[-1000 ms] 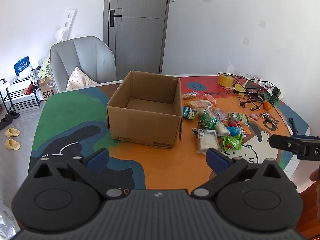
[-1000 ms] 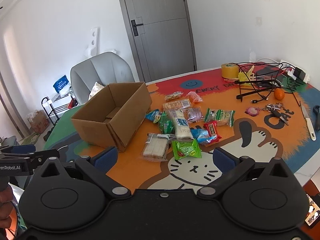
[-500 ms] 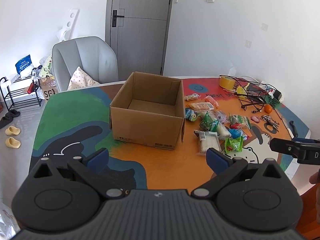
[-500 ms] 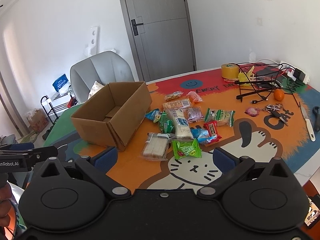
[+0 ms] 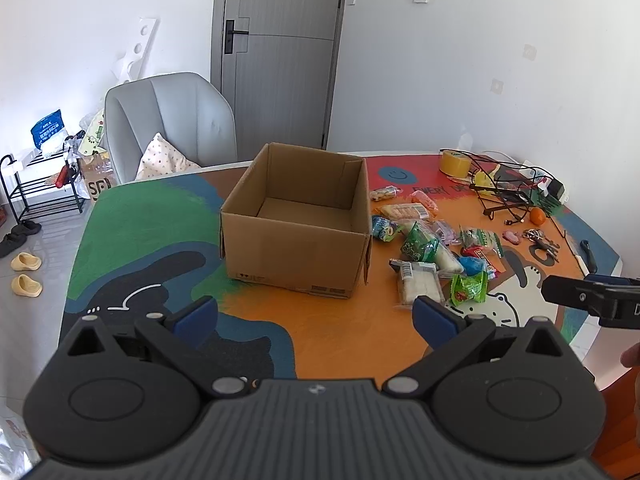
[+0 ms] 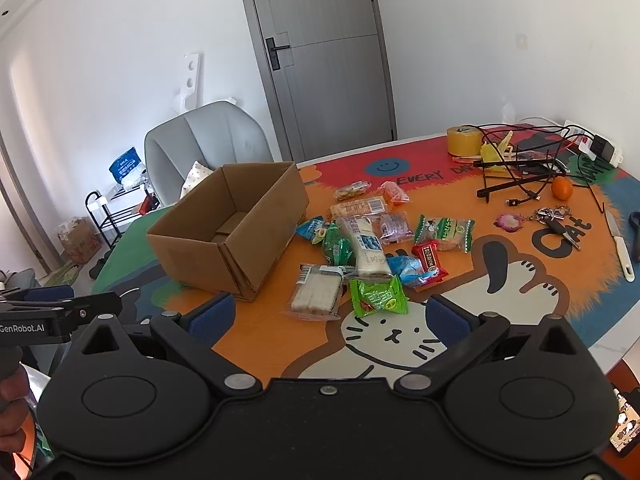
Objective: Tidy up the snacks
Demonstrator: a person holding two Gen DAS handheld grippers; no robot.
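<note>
Both tools hang above the near edge of the surface [image 6: 280, 344], a tabletop covered by a bright cartoon-cat mat. The left gripper [image 5: 316, 316] has its jaws spread wide and empty, and the right gripper [image 6: 330, 316] is the same, parted with nothing between its blue pads.

The open brown cardboard box [image 5: 296, 220] stands left of centre and looks empty inside. The snacks lie in a loose heap just right of it, none yet in the box. Nearest the right gripper are the clear-wrapped pack of pale wafers [image 6: 316, 294] and the crinkled green sachet [image 6: 378, 296], touching each other at one corner.

The step in hand appears to be the first pick. The green sachet seems the best start: it sits at the near rim of the heap, so the jaws can straddle it without nudging its neighbours. Pinching across its puffed middle rather than a slippery sealed end should hold better. The long white-and-blue wrapped bar [image 6: 366, 246] overlaps other packets and is better left until the packets around it are gone.

Open mat lies between the grippers and the heap, giving free approach. The box's right wall stands close to the snacks, so a carried packet must rise over that rim. Far right, the tangle of black cables [image 6: 516, 168], the small orange fruit [image 6: 562, 188] and the bunch of keys [image 6: 554, 216] stay well apart from the route.
</note>
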